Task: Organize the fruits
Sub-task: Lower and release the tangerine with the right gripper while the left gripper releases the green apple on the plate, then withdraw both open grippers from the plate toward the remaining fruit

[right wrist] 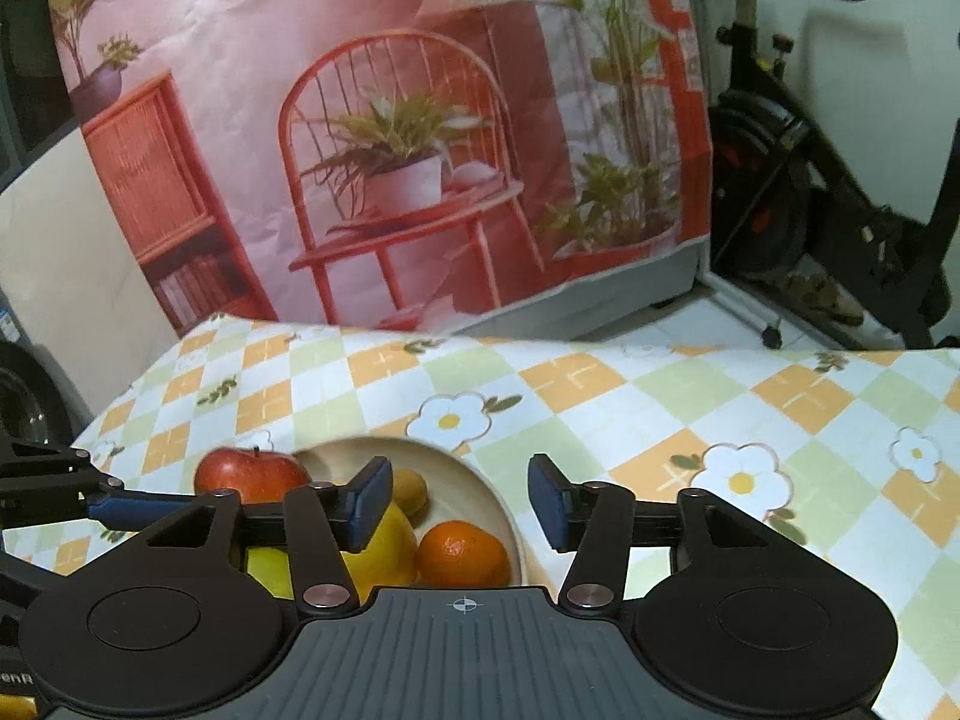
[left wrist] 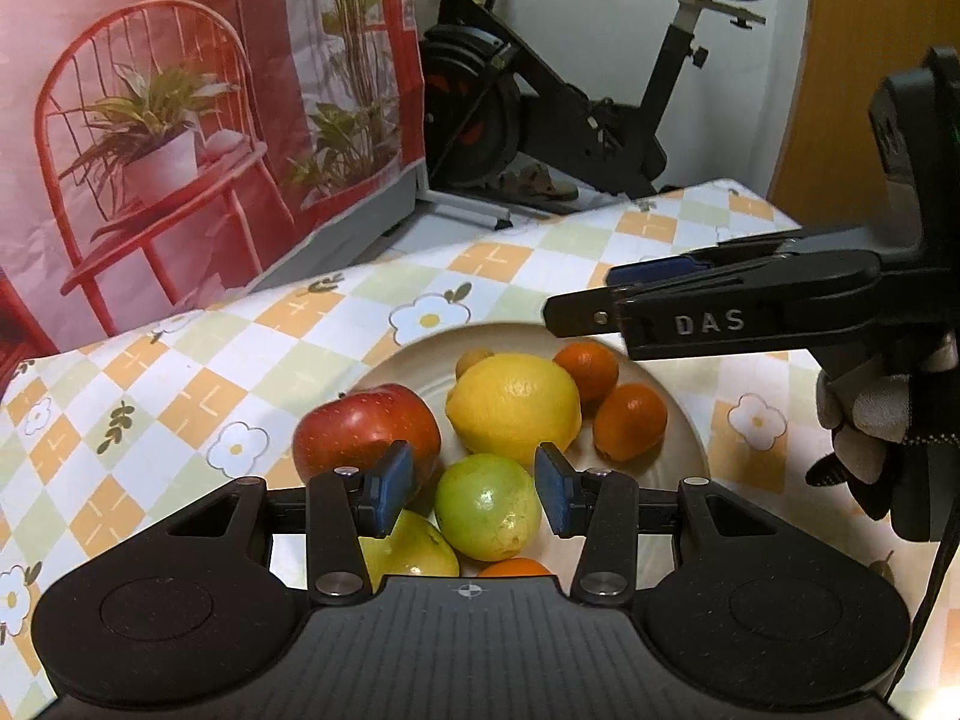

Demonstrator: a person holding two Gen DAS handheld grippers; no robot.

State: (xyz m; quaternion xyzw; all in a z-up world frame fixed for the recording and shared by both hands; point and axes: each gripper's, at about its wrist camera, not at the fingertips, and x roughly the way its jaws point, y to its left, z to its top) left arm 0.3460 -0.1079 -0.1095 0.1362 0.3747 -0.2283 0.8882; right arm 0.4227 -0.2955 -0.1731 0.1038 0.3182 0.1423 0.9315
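With both the left claw [left wrist: 474,495] and right claw [right wrist: 453,501] parted and empty above the plate [left wrist: 684,420], the green fruit [left wrist: 487,507] there looks firm, smooth and likely slippery, best gripped across its middle.

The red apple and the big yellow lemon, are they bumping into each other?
Apart. The left wrist view shows a strip of plate between the red apple and the lemon.
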